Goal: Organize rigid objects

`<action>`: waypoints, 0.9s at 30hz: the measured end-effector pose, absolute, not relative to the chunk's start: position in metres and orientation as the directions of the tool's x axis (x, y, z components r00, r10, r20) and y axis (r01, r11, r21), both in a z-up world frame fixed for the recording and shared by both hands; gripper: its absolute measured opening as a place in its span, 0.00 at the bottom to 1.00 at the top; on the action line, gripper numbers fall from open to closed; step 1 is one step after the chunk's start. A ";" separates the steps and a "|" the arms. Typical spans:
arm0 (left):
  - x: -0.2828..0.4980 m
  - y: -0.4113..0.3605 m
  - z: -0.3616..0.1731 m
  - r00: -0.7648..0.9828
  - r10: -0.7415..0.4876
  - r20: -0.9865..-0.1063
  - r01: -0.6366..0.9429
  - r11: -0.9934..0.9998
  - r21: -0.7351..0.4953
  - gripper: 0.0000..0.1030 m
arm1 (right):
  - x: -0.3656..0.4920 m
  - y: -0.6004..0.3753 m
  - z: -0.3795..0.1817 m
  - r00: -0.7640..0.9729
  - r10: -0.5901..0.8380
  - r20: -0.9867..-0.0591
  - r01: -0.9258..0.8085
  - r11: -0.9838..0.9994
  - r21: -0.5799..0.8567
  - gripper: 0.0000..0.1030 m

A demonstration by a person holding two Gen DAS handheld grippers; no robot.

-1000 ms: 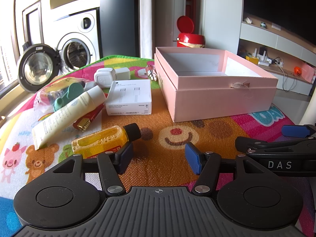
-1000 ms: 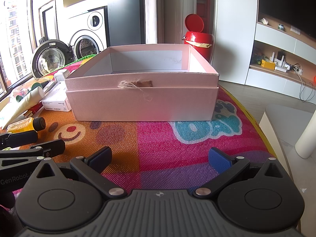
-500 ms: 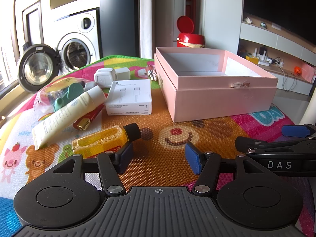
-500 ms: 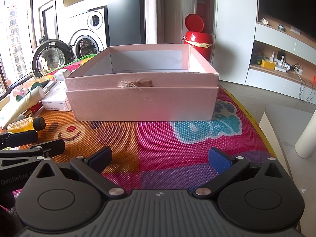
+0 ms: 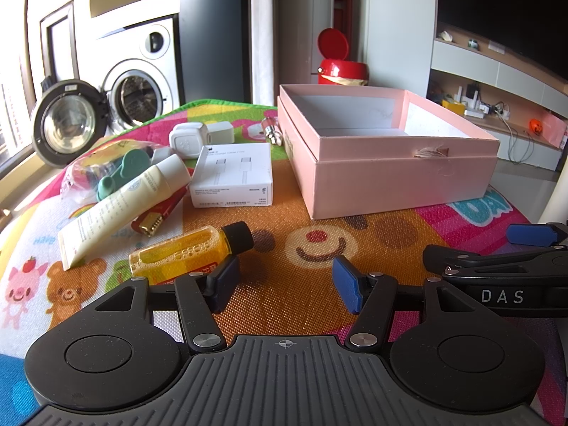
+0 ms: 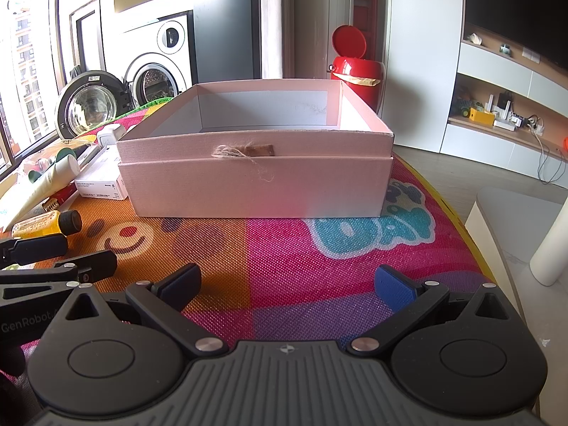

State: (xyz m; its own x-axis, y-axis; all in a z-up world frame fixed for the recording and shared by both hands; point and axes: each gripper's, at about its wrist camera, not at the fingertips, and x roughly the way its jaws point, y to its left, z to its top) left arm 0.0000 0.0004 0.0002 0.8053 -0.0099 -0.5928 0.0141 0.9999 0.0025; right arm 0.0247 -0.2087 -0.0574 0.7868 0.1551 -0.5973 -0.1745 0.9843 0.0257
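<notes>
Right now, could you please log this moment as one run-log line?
left gripper: open, empty | right gripper: open, empty | pink box: looks empty | yellow bottle: lying on mat, nearest left gripper

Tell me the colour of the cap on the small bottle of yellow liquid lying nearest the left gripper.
Black. The cap shows best in the left wrist view.
</notes>
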 end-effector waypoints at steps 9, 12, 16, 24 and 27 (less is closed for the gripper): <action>0.000 0.000 0.000 0.805 -0.010 -0.593 0.014 1.000 0.003 0.62 | 0.025 -0.208 -0.057 0.787 0.154 -0.598 -0.175 0.984 0.024 1.00; 0.000 0.000 0.000 0.805 -0.009 -0.593 0.014 1.000 0.003 0.62 | 0.024 -0.208 -0.057 0.787 0.154 -0.598 -0.175 0.984 0.024 1.00; 0.000 0.000 0.000 0.805 -0.006 -0.593 0.013 1.000 0.008 0.62 | 0.024 -0.208 -0.058 0.787 0.154 -0.598 -0.175 0.984 0.023 1.00; 0.000 -0.001 0.000 0.806 -0.004 -0.592 0.013 1.000 0.011 0.62 | 0.023 -0.209 -0.058 0.787 0.154 -0.598 -0.175 0.984 0.024 1.00; 0.000 -0.001 0.000 0.806 -0.003 -0.592 0.013 1.000 0.012 0.62 | 0.024 -0.209 -0.057 0.787 0.154 -0.598 -0.175 0.984 0.023 1.00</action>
